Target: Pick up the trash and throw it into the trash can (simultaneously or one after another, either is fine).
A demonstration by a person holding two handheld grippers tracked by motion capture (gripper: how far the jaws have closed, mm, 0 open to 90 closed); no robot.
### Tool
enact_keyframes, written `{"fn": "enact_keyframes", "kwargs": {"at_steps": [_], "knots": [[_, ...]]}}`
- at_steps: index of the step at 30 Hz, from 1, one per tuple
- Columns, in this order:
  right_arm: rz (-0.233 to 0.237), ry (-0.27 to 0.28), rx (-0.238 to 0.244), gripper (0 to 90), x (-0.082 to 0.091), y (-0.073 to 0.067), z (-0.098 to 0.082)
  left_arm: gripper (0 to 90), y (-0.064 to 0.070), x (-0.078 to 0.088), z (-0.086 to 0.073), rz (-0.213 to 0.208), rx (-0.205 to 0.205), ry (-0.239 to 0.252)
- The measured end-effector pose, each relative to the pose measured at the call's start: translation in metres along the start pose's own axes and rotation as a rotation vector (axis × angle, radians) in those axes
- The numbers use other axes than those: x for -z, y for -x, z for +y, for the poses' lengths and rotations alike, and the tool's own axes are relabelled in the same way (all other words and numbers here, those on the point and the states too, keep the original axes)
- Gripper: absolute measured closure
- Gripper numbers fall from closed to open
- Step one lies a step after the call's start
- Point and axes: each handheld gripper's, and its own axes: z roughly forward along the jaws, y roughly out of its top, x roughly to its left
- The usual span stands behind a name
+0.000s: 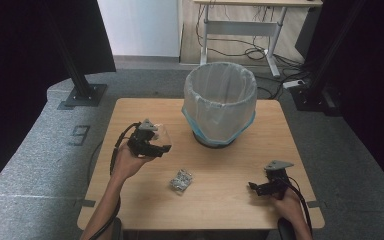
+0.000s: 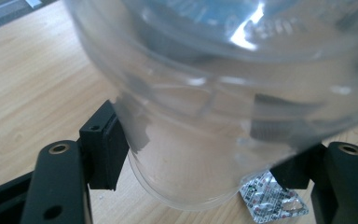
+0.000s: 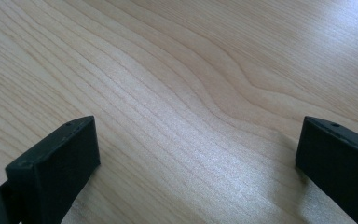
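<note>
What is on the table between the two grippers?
A small silver blister pack lies on the wooden table between the left gripper, which holds a clear plastic cup, and the right gripper. The high view shows it.

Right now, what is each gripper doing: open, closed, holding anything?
Left gripper: closed on the clear plastic cup, lifted off the table.
Right gripper: open, nothing between its jaws, low over the table.

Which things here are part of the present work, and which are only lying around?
Part of the work:
- clear plastic cup, clamped in the left gripper
- lined waste bin, probably the cup's destination
- blister pack on the table, possibly next

Only lying around:
- desk behind
- cables on the floor
- right gripper, open and idle
</note>
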Motion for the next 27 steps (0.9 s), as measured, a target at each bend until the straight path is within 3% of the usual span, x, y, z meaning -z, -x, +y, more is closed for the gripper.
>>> {"fn": "enact_keyframes", "kwargs": {"at_steps": [13, 27], "knots": [[0.0, -0.002, 0.0, 0.0, 0.0, 0.0, 0.0, 30.6, -0.006, 0.011, 0.026, -0.001, -0.005, -0.005], [0.0, -0.002, 0.0, 0.0, 0.0, 0.0, 0.0, 30.8, -0.012, 0.026, 0.055, -0.012, 0.003, 0.022]]}}
